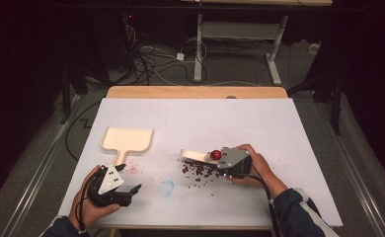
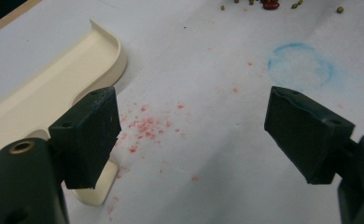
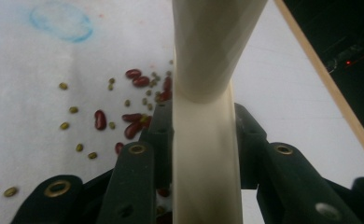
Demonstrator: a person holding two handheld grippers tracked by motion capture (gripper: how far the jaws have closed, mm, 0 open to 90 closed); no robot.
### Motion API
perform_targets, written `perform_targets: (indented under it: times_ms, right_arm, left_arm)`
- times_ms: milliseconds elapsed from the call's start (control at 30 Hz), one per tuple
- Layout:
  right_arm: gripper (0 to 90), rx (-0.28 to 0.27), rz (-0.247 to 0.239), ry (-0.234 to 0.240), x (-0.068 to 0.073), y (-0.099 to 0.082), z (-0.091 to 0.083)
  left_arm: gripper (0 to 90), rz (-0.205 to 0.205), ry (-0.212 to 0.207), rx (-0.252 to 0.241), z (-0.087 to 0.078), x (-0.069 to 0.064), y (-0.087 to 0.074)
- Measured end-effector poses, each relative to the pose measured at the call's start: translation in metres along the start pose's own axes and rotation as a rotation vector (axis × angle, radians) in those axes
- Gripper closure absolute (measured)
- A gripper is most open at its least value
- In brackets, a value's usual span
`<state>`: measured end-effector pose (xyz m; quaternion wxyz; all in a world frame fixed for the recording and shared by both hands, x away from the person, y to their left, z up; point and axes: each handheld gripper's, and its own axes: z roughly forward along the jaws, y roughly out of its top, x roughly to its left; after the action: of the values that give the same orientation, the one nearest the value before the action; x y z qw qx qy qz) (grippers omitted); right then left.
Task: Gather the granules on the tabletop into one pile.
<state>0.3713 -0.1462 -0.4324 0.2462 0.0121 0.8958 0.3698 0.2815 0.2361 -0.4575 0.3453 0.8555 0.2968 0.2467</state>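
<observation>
A cream dustpan (image 1: 126, 139) lies left of centre on the white table, its handle toward me, and its edge (image 2: 54, 88) runs along the left of the left gripper view. My left gripper (image 1: 129, 177) (image 2: 194, 130) stands open just short of that handle, with nothing between its jaws. My right gripper (image 1: 225, 160) (image 3: 206, 140) is shut on the handle of a cream scraper-like tool (image 1: 193, 155) (image 3: 208, 93), whose blade points left over the table. Red and green beans (image 1: 200, 170) (image 3: 133, 121) lie scattered under and beside that tool.
A faint blue ring (image 1: 167, 187) (image 2: 301, 65) (image 3: 61, 21) is drawn on the table between the two hands. Red specks (image 2: 145, 126) stain the sheet by the dustpan handle. The table's wooden far edge (image 1: 195, 92) borders a dark floor with cables.
</observation>
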Motion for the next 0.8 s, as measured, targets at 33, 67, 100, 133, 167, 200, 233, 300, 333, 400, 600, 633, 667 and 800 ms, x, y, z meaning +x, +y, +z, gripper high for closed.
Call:
perform_targets:
  times_ms: [33, 67, 100, 133, 167, 200, 233, 300, 333, 400, 600, 633, 667, 800]
  right_arm:
    - [68.2, -0.022, 0.022, -0.015, -0.005, 0.001, -0.006]
    - [68.2, -0.031, 0.043, -0.027, -0.006, 0.003, -0.009]
    - [68.2, -0.032, 0.042, -0.033, -0.007, 0.005, -0.014]
    - [68.2, -0.032, 0.042, -0.033, -0.007, 0.005, -0.014]
    - [68.2, -0.041, 0.048, -0.046, -0.008, 0.007, -0.019]
    - [68.2, -0.052, 0.057, -0.045, -0.009, 0.009, -0.024]
    - [68.2, -0.071, 0.086, -0.026, -0.009, 0.015, -0.036]
    - [68.2, -0.078, 0.107, -0.006, -0.009, 0.018, -0.041]
    - [68.2, -0.069, 0.134, 0.019, -0.008, 0.022, -0.047]
    - [68.2, -0.066, 0.158, 0.066, -0.004, 0.029, -0.056]
    - [68.1, -0.037, 0.193, 0.285, 0.019, 0.042, -0.068]
    - [68.1, -0.019, 0.204, 0.345, 0.027, 0.043, -0.064]
    - [68.1, -0.019, 0.204, 0.345, 0.027, 0.043, -0.064]
    - [68.1, 0.053, 0.232, 0.444, 0.04, 0.04, -0.049]
  left_arm:
    - [17.6, 0.0, 0.001, 0.0, 0.0, 0.0, 0.0]
    - [17.6, 0.002, 0.001, 0.001, 0.0, 0.0, 0.0]
    - [17.6, 0.003, 0.001, 0.0, 0.0, 0.0, 0.0]
    - [17.6, 0.001, 0.002, -0.001, 0.0, 0.0, 0.0]
    - [17.6, 0.003, 0.002, 0.0, -0.001, 0.0, 0.0]
    - [17.6, 0.001, 0.002, 0.0, -0.001, 0.0, 0.0]
    - [17.6, 0.001, 0.002, 0.0, -0.001, 0.0, 0.0]
    - [17.6, 0.001, 0.003, -0.003, -0.001, 0.0, 0.0]
    - [17.6, 0.0, 0.003, -0.005, -0.001, -0.001, 0.0]
    - [17.6, -0.002, 0.004, -0.006, -0.002, -0.001, 0.0]
    - [17.6, 0.004, 0.003, 0.0, -0.002, -0.001, 0.0]
    - [17.6, 0.005, 0.001, 0.003, -0.002, -0.001, 0.0]
    - [17.6, 0.005, -0.001, 0.005, -0.001, -0.001, 0.0]
    - [17.6, 0.01, -0.004, 0.009, -0.001, -0.001, 0.001]
